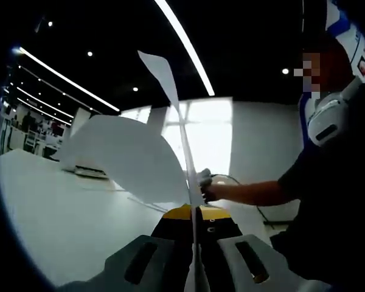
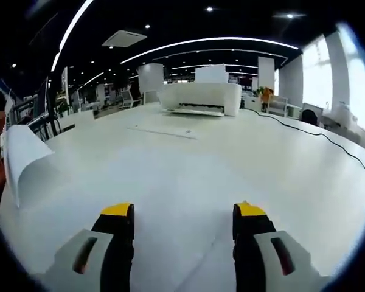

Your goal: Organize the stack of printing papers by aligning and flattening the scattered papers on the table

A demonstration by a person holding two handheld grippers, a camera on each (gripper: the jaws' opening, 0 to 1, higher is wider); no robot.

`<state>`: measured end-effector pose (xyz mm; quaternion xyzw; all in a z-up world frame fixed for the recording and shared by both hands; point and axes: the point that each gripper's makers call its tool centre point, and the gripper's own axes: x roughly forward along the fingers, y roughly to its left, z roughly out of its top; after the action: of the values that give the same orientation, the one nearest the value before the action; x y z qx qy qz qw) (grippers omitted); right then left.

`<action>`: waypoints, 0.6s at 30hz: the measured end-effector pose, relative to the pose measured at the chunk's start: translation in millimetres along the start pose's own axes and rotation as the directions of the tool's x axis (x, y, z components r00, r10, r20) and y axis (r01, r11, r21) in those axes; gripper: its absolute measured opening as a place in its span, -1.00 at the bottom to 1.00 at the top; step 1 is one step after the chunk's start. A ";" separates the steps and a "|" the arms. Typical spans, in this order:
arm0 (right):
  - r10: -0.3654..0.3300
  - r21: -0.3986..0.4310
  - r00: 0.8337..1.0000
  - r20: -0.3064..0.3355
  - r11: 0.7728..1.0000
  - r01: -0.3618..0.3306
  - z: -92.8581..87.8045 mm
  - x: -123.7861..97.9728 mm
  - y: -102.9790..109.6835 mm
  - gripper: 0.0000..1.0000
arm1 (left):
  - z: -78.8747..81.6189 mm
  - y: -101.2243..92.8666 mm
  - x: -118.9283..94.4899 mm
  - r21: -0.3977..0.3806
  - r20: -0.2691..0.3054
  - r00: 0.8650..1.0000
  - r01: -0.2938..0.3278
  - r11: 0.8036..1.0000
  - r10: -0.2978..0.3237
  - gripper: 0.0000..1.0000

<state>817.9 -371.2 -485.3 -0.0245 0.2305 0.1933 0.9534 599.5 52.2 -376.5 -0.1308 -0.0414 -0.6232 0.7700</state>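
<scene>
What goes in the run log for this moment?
left gripper: shut on paper sheet | right gripper: open over table | printer behind

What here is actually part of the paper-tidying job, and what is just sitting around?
Part of the job:
- sheets of paper, clamped upright in the left gripper
- flat paper on the table
- right gripper, open, holding nothing
- white table

Just there:
- printer
- black cable across the table

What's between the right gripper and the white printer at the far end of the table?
In the right gripper view, bare white table, then a flat sheet of paper lying short of the white printer. The right gripper stands open.
</scene>
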 end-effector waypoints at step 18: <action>-0.016 0.003 1.000 0.000 1.000 0.016 0.2 3.9 -3.3 0.21 | -0.2 4.7 -3.5 -0.001 0.000 1.000 0.001 1.000 -0.001 -0.88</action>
<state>822.4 -372.8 -487.0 -0.0252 0.2303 0.1852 0.9550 603.3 56.4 -378.2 -0.1311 -0.0412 -0.6237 0.7695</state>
